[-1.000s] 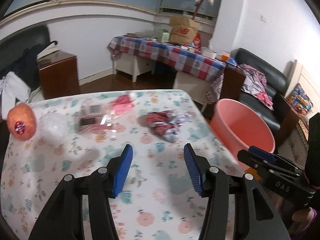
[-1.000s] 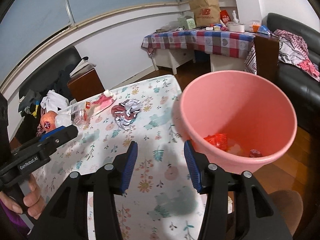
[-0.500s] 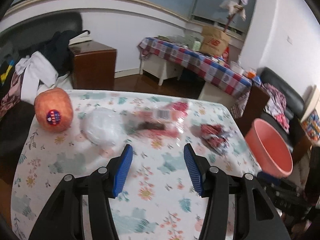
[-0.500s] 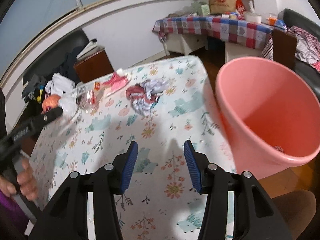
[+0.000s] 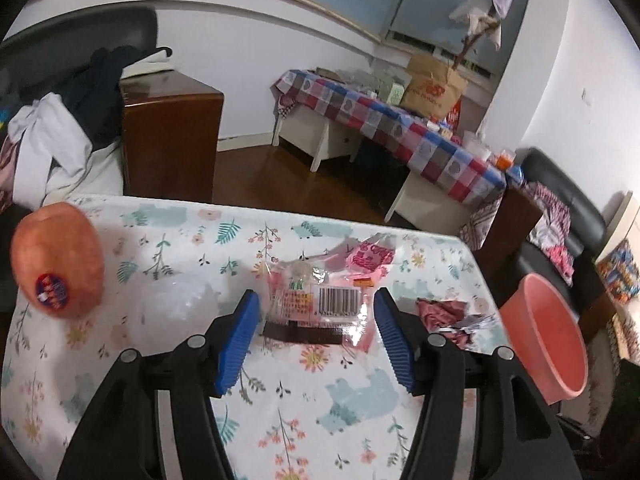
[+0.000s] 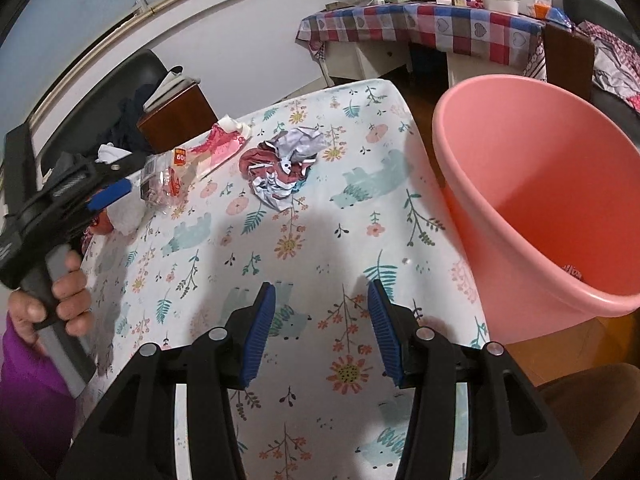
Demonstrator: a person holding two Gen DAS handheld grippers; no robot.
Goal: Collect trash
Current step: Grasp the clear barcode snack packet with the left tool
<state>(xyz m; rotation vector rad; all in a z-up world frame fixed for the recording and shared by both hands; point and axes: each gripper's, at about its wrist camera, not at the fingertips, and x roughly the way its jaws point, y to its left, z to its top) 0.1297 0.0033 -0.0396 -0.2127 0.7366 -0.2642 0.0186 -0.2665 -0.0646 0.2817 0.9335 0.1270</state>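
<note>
Trash is lying on the flowered tablecloth. The left gripper is hovering with its jaws spread wide on either side of a clear plastic wrapper bearing a barcode, not touching it. The right gripper is also standing open, holding nothing, above bare cloth. A crumpled wrapper is lying further along the table, and a pink bucket is standing just beside the table's edge.

Glossy clear plastic wrapper (crinkled); smooth plastic bucket.
</note>
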